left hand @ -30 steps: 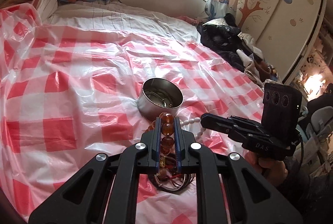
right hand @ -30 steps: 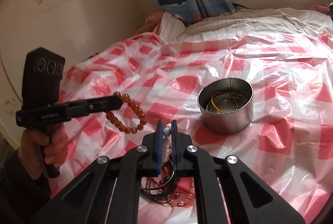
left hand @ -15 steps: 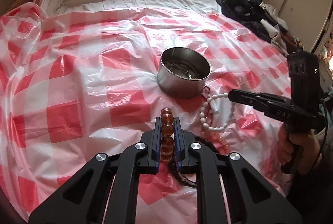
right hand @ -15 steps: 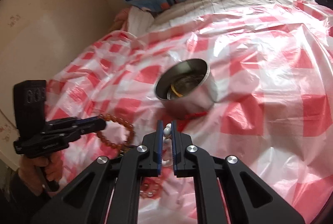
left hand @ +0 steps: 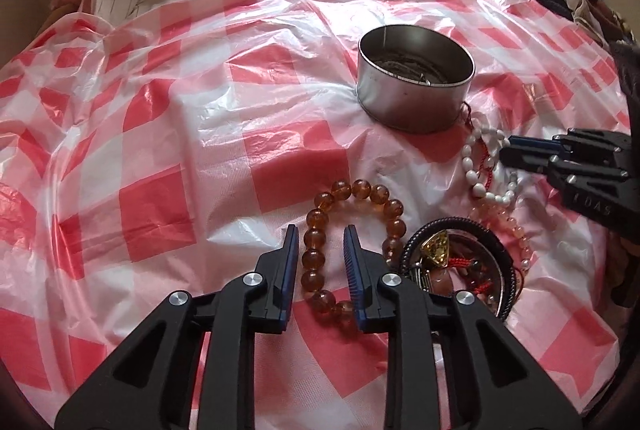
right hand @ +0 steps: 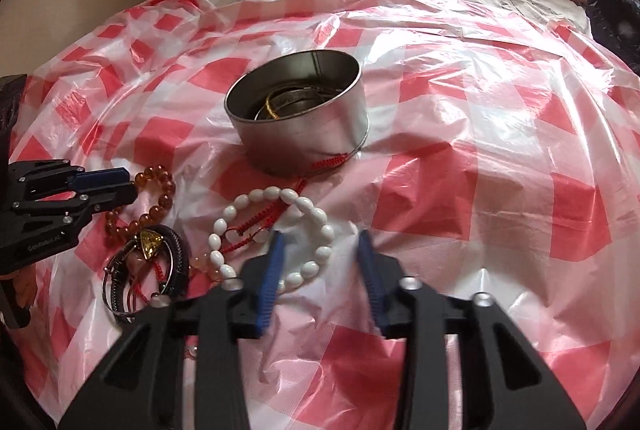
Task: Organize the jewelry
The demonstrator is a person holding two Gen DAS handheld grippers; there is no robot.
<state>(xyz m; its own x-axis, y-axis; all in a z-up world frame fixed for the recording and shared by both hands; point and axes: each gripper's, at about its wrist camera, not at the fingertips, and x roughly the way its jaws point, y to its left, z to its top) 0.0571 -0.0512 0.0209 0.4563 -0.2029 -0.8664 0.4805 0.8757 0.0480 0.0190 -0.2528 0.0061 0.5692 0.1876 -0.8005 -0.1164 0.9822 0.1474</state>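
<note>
My left tongs [left hand: 320,242] have just been opening. One side of the amber bracelet [left hand: 362,187] lies loose between the jaws, with no pad pressing it. It rests flat on the checked sheet [left hand: 160,150], on the near side of the tin [left hand: 412,98] and apart from it. My right tongs [right hand: 320,236] stand open and blurred over the white bracelet [right hand: 280,193], which lies just beside the tin's near wall. I judge the right side has the shorter carry, with the tin straight ahead.
</note>
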